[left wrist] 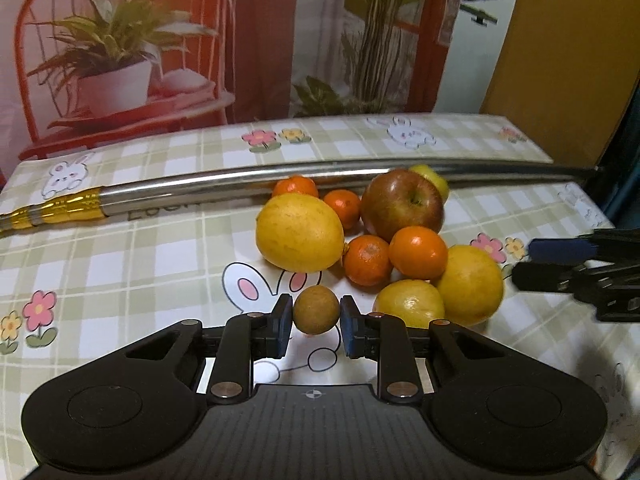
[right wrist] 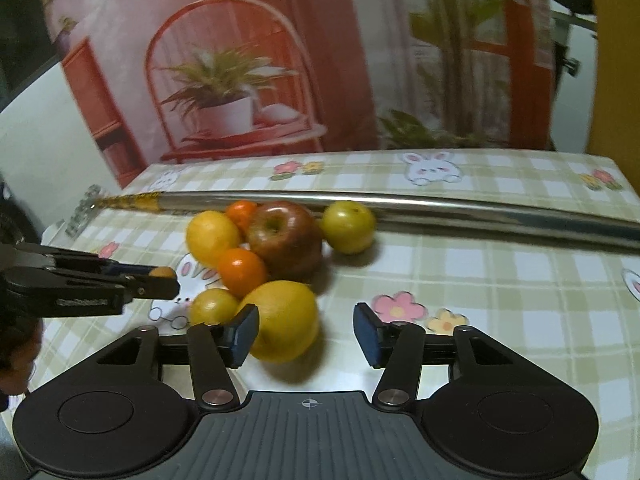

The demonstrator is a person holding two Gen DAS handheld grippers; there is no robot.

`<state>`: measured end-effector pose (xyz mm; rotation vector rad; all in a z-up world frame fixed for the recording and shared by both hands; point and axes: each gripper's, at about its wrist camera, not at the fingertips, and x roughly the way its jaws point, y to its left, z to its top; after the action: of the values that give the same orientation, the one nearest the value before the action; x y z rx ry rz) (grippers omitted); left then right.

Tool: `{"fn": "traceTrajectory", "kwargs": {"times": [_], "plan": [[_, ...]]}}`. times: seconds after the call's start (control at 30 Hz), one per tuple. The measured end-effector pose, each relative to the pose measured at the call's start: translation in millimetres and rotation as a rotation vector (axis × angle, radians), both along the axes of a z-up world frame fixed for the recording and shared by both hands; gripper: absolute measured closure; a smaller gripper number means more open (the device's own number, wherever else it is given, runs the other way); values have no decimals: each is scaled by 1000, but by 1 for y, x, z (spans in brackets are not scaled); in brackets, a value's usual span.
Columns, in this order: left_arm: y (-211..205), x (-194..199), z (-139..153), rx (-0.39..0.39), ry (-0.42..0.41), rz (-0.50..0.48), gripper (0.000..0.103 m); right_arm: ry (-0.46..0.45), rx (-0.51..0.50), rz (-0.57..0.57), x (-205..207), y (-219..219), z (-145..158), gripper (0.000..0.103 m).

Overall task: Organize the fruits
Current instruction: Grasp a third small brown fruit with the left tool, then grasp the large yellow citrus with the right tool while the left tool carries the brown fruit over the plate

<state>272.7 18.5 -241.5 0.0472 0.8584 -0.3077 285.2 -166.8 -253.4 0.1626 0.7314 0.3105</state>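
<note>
1. The left gripper sits low in the centre of the left wrist view, its fingers pointing forward over the checked tablecloth. Its two blue pads are clenched on a small brown round fruit, one pad on each side.
2. In the right wrist view this same gripper enters from the left edge, roughly level, with the small fruit showing as a brown spot at its tip.
3. The right gripper fills the bottom of the right wrist view, jaws spread wide and holding nothing. A large yellow fruit lies between the jaws, close against the left pad and apart from the right one.
4. In the left wrist view the right gripper comes in from the right edge, beside the fruit pile.
5. The pile lies in the middle of the table: a red apple, several oranges, a big lemon and other yellow fruits, touching one another.
6. A long shiny metal tube with a gold end lies across the table just behind the pile.
</note>
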Motion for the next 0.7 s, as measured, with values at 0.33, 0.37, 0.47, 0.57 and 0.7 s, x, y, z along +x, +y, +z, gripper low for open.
{"fn": "traceTrajectory", "kwargs": {"times": [0.33,0.37,0.47,0.57,0.7], "plan": [[22,-28,20,-88,-24,63,76,62,40,55,28,14,-12,47],[23,-30,20,-92,-25,67,76,69,49,56,30,14,-14,46],[24,-34,21,-100,-24,74,76,94,66,56,34,16,-22,46],[25,-39,21,-101,-24,74,76,109,68,48,35,19,-27,48],[24,-46,21,-98,-26,74,76,100,88,33,30,16,-30,48]]}}
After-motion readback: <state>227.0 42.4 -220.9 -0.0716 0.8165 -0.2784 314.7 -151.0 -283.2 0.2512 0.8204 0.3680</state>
